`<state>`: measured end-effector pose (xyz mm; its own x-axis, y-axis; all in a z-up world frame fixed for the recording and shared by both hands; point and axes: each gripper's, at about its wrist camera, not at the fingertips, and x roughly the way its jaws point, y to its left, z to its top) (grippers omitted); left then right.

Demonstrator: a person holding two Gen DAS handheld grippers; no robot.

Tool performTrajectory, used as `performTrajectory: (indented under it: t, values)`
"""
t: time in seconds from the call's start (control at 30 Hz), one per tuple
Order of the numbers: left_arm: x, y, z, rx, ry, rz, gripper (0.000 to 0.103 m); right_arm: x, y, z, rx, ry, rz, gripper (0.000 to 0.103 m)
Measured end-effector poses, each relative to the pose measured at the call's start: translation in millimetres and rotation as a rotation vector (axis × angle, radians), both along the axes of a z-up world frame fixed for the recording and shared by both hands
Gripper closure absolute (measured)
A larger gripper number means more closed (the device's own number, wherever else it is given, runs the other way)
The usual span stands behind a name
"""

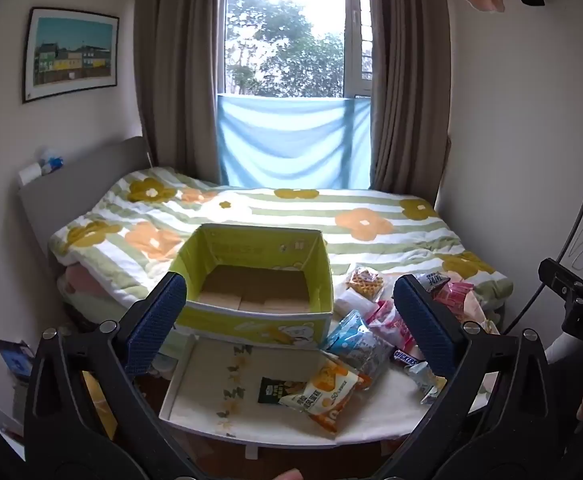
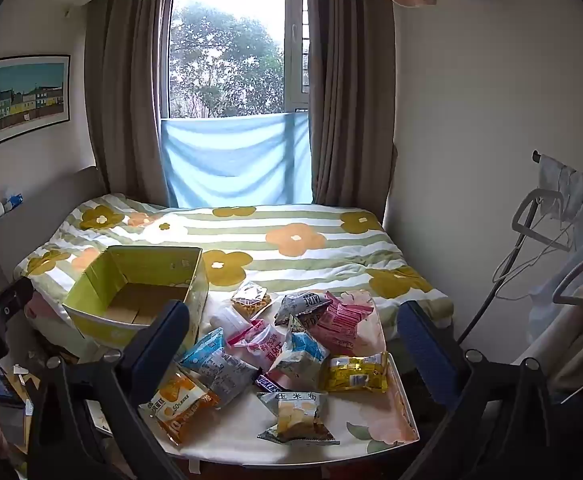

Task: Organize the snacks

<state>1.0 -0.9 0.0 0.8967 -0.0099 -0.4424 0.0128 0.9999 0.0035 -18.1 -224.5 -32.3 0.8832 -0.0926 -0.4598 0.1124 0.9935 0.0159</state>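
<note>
Both tools, left tool (image 1: 289, 320) and right tool (image 2: 293, 340), hover with jaws wide apart, holding nothing. 1 empty green cardboard box (image 2: 131, 292) sits beside roughly 10 crinkly plastic snack packets (image 2: 275, 360) on 1 floral tabletop (image 2: 387, 424).

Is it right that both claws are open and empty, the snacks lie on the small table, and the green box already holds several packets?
Not quite. The green box holds no packets: the left wrist view shows bare cardboard bottom. The rest stands: left claw and right claw open, snacks on the table.
</note>
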Motion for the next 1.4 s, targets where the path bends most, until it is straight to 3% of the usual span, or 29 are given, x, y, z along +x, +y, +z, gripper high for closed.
performTrajectory:
  t: [1.4]
  values:
    - [-2, 1, 3, 0.007, -0.005, -0.002, 0.0, -1, 8, -5, -0.004, 0.011, 0.016, 0.0]
